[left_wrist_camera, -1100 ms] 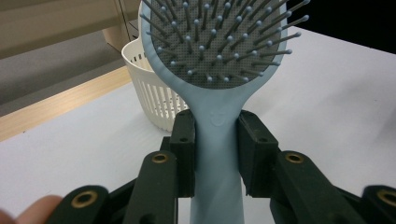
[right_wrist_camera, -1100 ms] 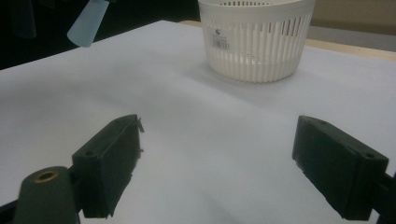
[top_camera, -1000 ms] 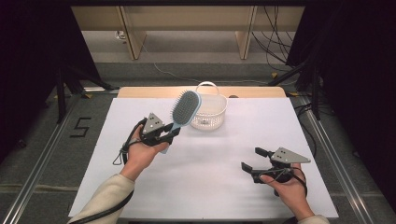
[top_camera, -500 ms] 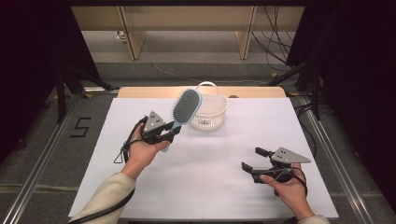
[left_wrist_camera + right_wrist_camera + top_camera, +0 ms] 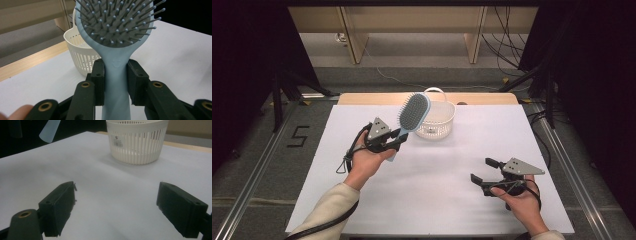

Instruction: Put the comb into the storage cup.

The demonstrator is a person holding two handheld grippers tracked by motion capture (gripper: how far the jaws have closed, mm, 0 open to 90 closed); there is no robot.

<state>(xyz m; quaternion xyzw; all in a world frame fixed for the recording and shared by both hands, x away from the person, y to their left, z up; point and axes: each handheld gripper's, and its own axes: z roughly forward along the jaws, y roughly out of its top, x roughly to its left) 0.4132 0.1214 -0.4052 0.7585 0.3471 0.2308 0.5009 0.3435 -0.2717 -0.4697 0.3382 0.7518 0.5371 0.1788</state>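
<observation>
A light blue hairbrush (image 5: 413, 114) with a grey bristle pad is held up off the table, its head tilted toward the white slatted basket (image 5: 437, 120). My left gripper (image 5: 398, 141) is shut on the brush's handle; in the left gripper view both black jaws press the handle (image 5: 115, 75) just below the bristle head. The basket (image 5: 82, 53) stands right behind the brush. My right gripper (image 5: 478, 170) rests low at the table's right front, open with nothing between its jaws (image 5: 116, 207). From there the basket (image 5: 136, 141) stands ahead and the handle's end (image 5: 50, 128) hangs at the upper left.
The white table top (image 5: 462, 150) has a wooden strip (image 5: 362, 98) along its far edge. Metal rails (image 5: 257, 165) run down both sides on the grey floor. Cables trail from each gripper.
</observation>
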